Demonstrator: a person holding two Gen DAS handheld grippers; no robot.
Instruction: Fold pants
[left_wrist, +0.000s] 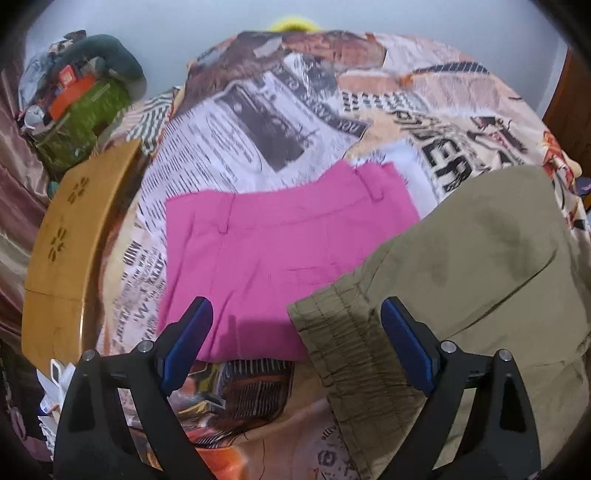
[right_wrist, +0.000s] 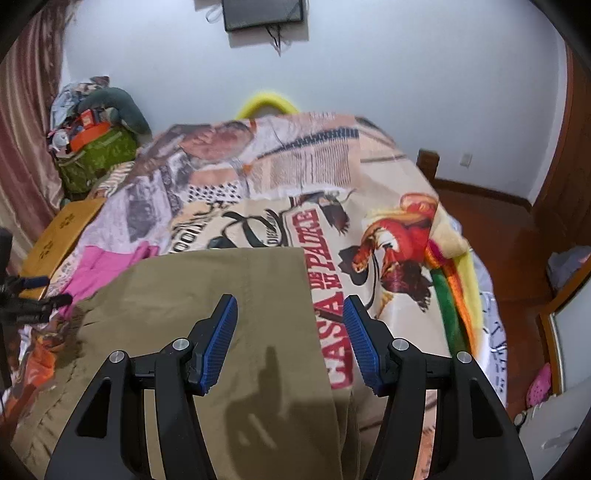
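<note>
Khaki cloth fills the near ground: the pants (right_wrist: 221, 295) lie on the bedspread (right_wrist: 388, 177), waistband (left_wrist: 343, 332) at the near left, a straight folded edge running down the right side in the right-wrist view. The left gripper (left_wrist: 295, 332) hangs over that elastic waistband with its jaws spread wide and nothing between the pads. The right gripper (right_wrist: 290, 339) straddles the straight edge, jaws about half apart, also holding nothing.

My guess is that a fold has just been laid and the next grip is being lined up. To do it well, each gripper should come down on an edge, pinch all the layers together, and lift evenly so the cloth does not skew or drag the bedspread up with it.

Just beyond and left, partly under the khaki, lie pink shorts (left_wrist: 280, 229), already flat; keep the fold off them. Farther left a wooden board (left_wrist: 66, 236), then a green bag (left_wrist: 81, 122) against the wall.
</note>
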